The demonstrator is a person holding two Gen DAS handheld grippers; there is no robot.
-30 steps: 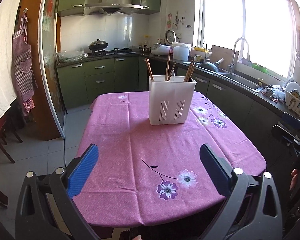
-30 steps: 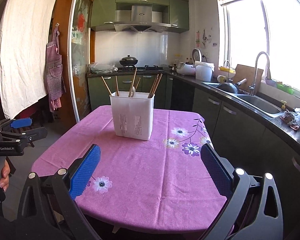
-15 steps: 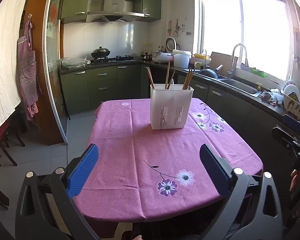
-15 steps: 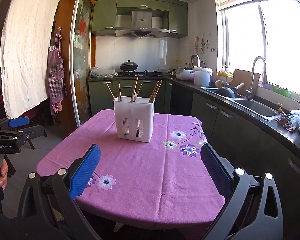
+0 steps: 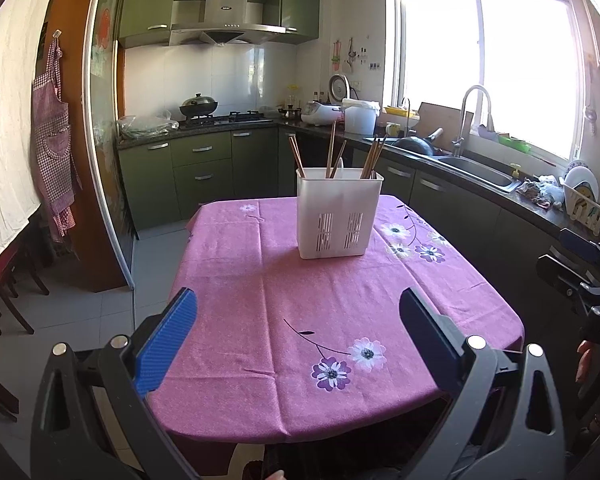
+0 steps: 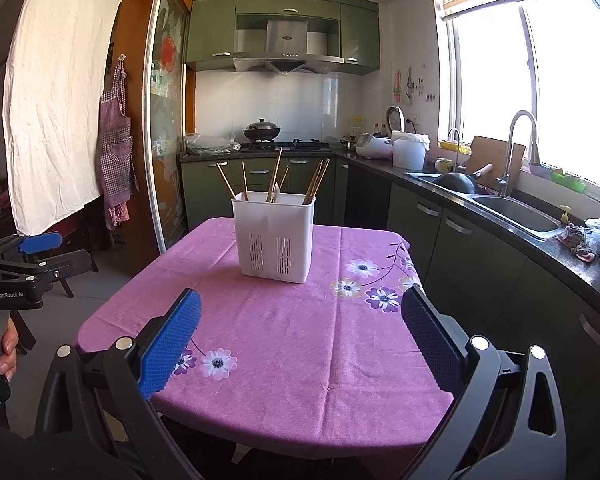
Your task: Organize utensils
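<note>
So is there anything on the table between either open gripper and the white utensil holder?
Nothing visible. In both wrist views only bare pink tablecloth lies between the left gripper, the right gripper and the white utensil holder, which stands alone with chopsticks sticking up from it.

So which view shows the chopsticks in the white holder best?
The right wrist view: the chopsticks fan out separately above the holder against plain cabinets. In the left wrist view the same chopsticks bunch closer and partly merge with the dark counter behind.
</note>
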